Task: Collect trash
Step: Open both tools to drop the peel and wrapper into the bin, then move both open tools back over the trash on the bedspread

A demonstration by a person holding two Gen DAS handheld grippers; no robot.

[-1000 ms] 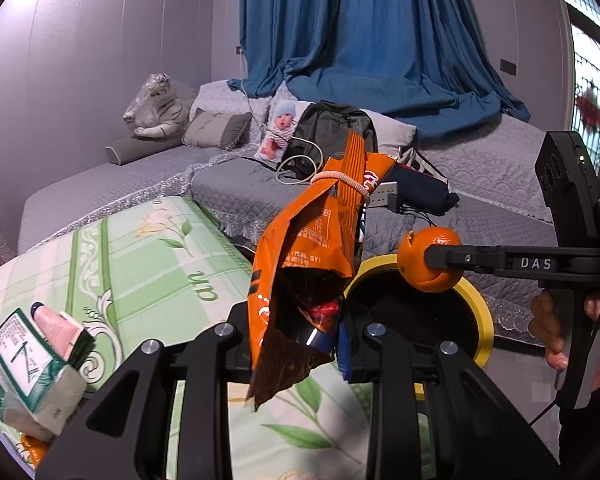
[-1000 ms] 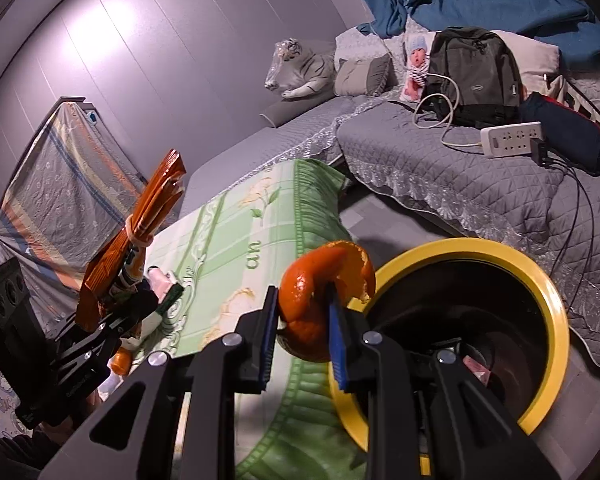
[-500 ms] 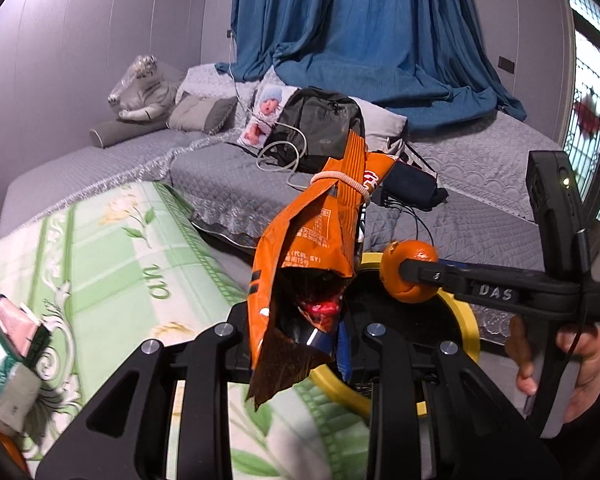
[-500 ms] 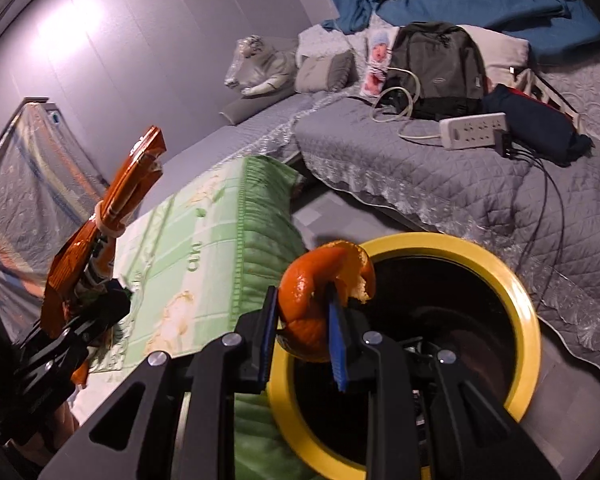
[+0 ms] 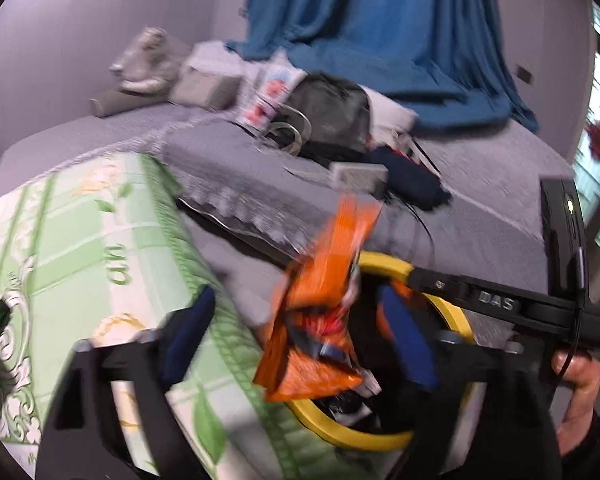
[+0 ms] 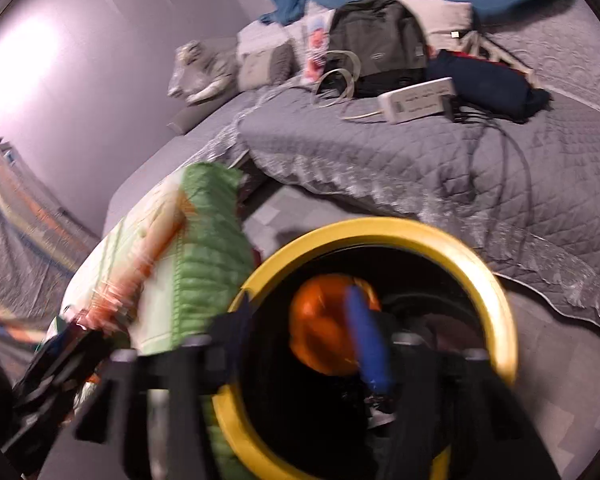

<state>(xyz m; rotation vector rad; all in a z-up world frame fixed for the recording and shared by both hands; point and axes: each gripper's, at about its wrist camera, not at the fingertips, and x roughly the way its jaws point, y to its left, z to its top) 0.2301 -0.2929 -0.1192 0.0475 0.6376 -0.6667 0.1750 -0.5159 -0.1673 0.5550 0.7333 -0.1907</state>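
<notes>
In the blurred left wrist view my left gripper point(image 5: 296, 332) is open, its blue pads spread wide. The orange snack bag point(image 5: 320, 312) hangs loose between them, over the near rim of the yellow-rimmed bin point(image 5: 456, 312). In the right wrist view my right gripper point(image 6: 300, 344) is open over the bin point(image 6: 496, 300). The orange peel point(image 6: 320, 332) is free beside its right pad, over the dark bin mouth. The right gripper's arm point(image 5: 496, 304) reaches across the bin in the left wrist view.
The green floral table point(image 5: 80, 248) stands left of the bin. A grey bed point(image 6: 420, 160) behind carries a backpack point(image 6: 376, 44), a power strip point(image 6: 420, 100) with cables and a dark bundle point(image 6: 488, 84). Blue curtain point(image 5: 380, 32) at the back.
Both grippers have opened over the bin. The snack bag and the orange peel, held before, are now loose and dropping toward the bin. Both views swung right and are motion blurred.
</notes>
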